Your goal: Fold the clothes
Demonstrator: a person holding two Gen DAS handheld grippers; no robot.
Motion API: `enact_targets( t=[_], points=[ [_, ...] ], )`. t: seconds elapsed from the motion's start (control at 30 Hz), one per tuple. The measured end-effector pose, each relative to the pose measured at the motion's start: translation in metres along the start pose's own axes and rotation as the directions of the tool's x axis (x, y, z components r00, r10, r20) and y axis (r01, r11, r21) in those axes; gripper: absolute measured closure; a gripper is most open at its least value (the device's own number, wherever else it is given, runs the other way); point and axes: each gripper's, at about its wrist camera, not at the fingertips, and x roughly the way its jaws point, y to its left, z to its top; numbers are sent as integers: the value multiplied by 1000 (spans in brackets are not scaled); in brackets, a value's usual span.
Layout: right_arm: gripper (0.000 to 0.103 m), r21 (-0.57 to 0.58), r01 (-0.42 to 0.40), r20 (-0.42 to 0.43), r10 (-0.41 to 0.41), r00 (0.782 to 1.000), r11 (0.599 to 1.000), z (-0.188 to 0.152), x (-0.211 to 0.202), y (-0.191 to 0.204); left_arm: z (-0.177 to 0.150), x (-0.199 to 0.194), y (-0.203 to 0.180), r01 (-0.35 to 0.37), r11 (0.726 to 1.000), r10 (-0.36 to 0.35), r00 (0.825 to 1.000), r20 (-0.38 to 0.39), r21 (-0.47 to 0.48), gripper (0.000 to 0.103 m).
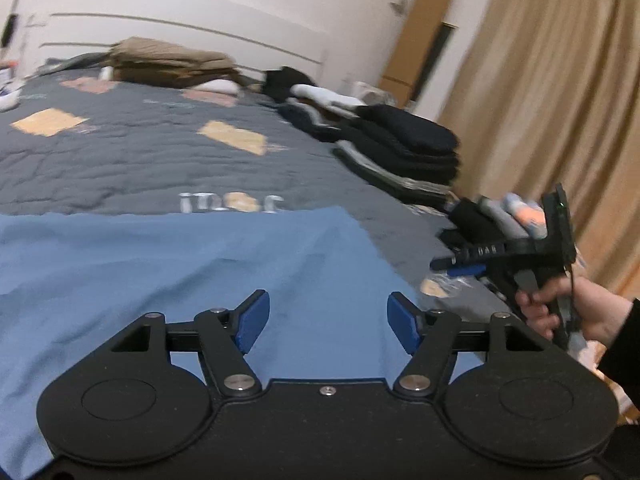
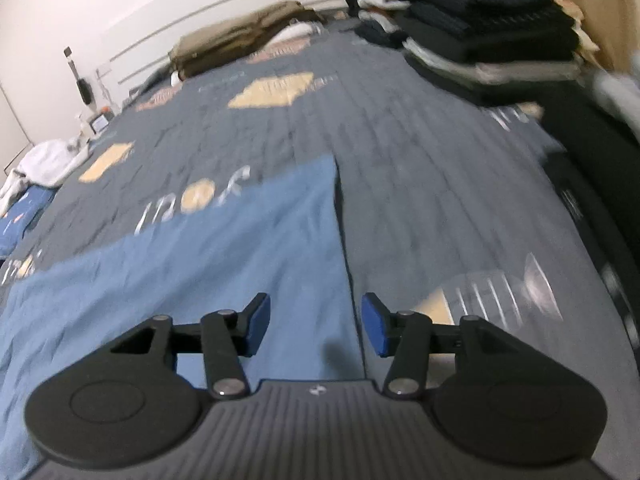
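On the grey quilted bed (image 1: 120,160), a blue garment (image 1: 180,264) lies spread flat, both tools hovering over its near end with nothing held.

Left tool (image 1: 328,322) stands wide above the cloth; right tool (image 2: 315,325), jaws apart, straddles the garment's right edge. Any fold would go best with matched corner grips and an even lift. Only the left view shows the person's hand (image 1: 560,308) gripping the right tool, while the right view shows a stack of folded dark clothes (image 2: 492,20) more fully.
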Motion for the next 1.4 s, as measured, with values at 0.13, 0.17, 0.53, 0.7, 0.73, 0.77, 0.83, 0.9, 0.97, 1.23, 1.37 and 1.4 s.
enact_targets(
  t=[0.13,0.17,0.53,0.7,0.73,0.77,0.83,0.9,0.97,1.23,1.37,1.4],
  points=[
    [52,21,28,-32,-27,999,999,-45,-37,-7,-8,-5,-26,48,998,-48,999,-1,30,39],
    [52,26,35,-40,-34,999,999,-56,-46,-9,-9,-7,-31,62,998,-62,998,1,25,38],
    [50,62,89,-96,-83,992,994,-151,-104,-29,-43,-37,-78,124,991,-123,992,-26,49,38],
    [50,104,53,-100,-42,994,993,-173,-103,-35,-65,-47,-85,120,993,-120,992,-37,13,38],
    [50,120,54,-110,-41,993,991,-175,-100,-35,-69,-48,-86,115,993,-115,993,-42,8,38],
    [50,129,45,-125,-29,992,991,-174,-96,-35,-74,-50,-85,106,994,-106,993,-45,1,38],
    [50,140,17,-129,1,992,990,-174,-93,-35,-84,-55,-84,91,996,-92,994,-52,-16,38],
    [50,152,14,-120,4,993,988,-176,-93,-35,-93,-57,-81,80,996,-82,995,-64,-35,38],
    [51,161,20,-120,0,993,987,-178,-92,-35,-99,-57,-79,58,997,-61,994,-86,-40,38],
    [55,180,44,-108,-25,994,983,-183,-91,-35,-114,-48,-79,37,999,-42,989,-142,-35,38],
    [81,205,41,-102,-21,995,978,-184,-93,-37,-121,-45,-82,35,999,-36,986,-163,-12,38],
    [93,221,34,-99,-12,995,975,-185,-94,-39,-123,-45,-83,36,999,-36,985,-167,-7,38]
  ],
)
